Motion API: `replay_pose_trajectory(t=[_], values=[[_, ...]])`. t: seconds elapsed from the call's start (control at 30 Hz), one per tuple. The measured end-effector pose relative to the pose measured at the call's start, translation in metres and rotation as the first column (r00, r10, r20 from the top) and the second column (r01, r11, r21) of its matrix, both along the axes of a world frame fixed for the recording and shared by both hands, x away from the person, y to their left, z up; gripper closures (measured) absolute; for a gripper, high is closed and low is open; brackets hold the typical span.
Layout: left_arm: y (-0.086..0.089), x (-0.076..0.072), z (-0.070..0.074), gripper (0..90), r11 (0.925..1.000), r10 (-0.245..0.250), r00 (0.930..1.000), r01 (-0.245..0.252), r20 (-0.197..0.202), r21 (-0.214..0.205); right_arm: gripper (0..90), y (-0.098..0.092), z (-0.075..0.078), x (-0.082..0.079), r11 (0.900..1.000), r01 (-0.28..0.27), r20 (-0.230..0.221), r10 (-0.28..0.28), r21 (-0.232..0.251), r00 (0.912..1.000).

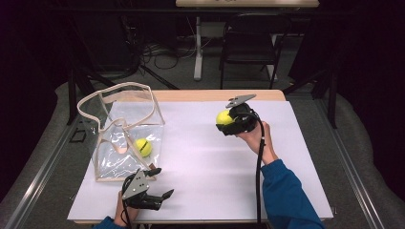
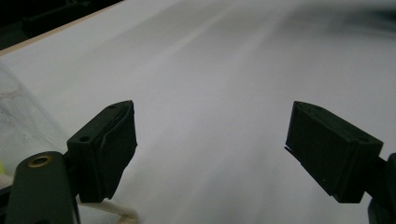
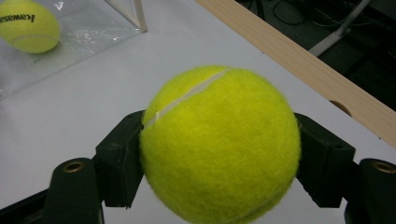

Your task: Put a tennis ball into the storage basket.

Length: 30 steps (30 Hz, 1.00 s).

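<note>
My right gripper (image 1: 228, 123) is shut on a yellow tennis ball (image 1: 223, 117), held a little above the white table cover at centre right. In the right gripper view this ball (image 3: 219, 144) is clamped between both black jaws. A second tennis ball (image 1: 143, 147) lies inside a clear plastic bag (image 1: 122, 133) with beige trim at the left, and the same ball (image 3: 29, 24) appears at the top left of the right gripper view. My left gripper (image 1: 161, 182) rests near the front edge, just below the bag, open with nothing between its fingers (image 2: 109, 144).
The white cover (image 1: 200, 162) spans the wooden table (image 1: 200, 95), whose bare edge runs along the far side. A black folding chair (image 1: 250, 43) and a table leg (image 1: 197, 47) stand beyond it. Metal rails (image 1: 43, 167) flank the table.
</note>
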<state>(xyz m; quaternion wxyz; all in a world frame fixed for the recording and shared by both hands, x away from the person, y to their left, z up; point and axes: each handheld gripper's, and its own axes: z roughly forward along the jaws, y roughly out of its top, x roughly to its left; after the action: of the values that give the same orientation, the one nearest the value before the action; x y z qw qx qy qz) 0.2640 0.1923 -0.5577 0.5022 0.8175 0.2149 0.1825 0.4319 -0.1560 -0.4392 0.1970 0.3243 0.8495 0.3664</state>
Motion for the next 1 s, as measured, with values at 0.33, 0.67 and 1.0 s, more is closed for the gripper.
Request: replay_pose_trajectory(t=[0.33,0.67,1.0], values=[[0.000,0.000,0.000,16.0,1.0000,0.000,1.0000,0.000,0.001,-0.001,26.2,0.001,0.008,-0.001,1.0000,0.000,0.018,0.000,0.006,0.9998],[0.000,0.000,0.000,16.0,1.0000,0.002,1.0000,-0.002,0.003,-0.003,26.2,0.002,0.016,-0.003,0.9999,-0.003,0.035,0.003,0.016,0.9994],[0.000,0.000,0.000,16.0,1.0000,0.002,1.0000,-0.002,0.006,-0.003,26.2,0.004,0.023,-0.002,0.9997,-0.009,0.049,0.008,0.023,0.9987]])
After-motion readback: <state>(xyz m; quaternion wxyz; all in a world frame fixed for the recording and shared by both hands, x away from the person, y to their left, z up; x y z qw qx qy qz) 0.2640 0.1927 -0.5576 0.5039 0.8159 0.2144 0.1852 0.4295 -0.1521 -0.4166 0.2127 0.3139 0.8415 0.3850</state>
